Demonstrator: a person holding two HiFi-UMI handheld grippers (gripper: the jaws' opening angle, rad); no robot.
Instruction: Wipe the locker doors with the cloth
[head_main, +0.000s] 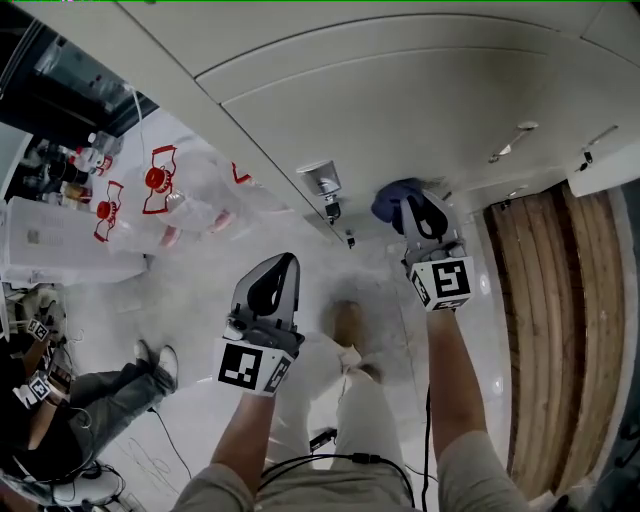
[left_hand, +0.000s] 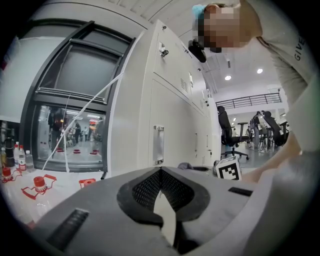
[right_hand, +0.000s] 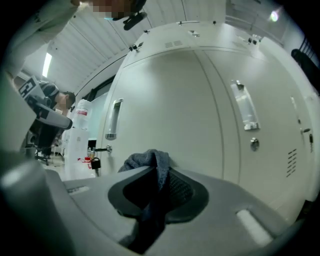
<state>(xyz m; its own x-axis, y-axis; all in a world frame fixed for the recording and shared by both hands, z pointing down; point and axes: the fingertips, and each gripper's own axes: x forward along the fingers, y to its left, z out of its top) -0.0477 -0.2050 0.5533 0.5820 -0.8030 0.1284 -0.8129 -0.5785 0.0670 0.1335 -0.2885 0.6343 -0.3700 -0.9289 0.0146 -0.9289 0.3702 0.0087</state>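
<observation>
- Far left in the head view: seated person in dark trousers (head_main: 95, 400) on the pale floor, well apart from both tongs.
- Above that, beside the left end of the lockers: plastic-wrapped pack of clear bottles with red caps (head_main: 150, 190).
- Left gripper (head_main: 284, 264), grey with a black-and-white marker cube: aimed at the lockers but held off them; jaws closed tip to tip (left_hand: 161, 171), nothing pinched between.
- Ahead of it: dark-framed window (left_hand: 70, 90) on the left, silver bar handle (left_hand: 158, 145) on the locker side.
- Middle: white metal locker doors (right_hand: 190, 100), with a small dark padlock (right_hand: 95, 162) hanging left of the cloth.
- Dark blue-grey terry cloth (right_hand: 150, 160): bunched at the tips of the right gripper (right_hand: 154, 172), low against the door face; clamped tight between that gripper's jaws, a tail trailing back down through them.
- Same cloth in the head view (head_main: 392, 198), at the foot of the door, well right of the left gripper.
- Right of the cloth: second silver handle (right_hand: 245, 107), round keyhole lock (right_hand: 254, 144), vent slots (right_hand: 291, 162).
- Far right: brown wooden plank flooring (head_main: 550, 330).
</observation>
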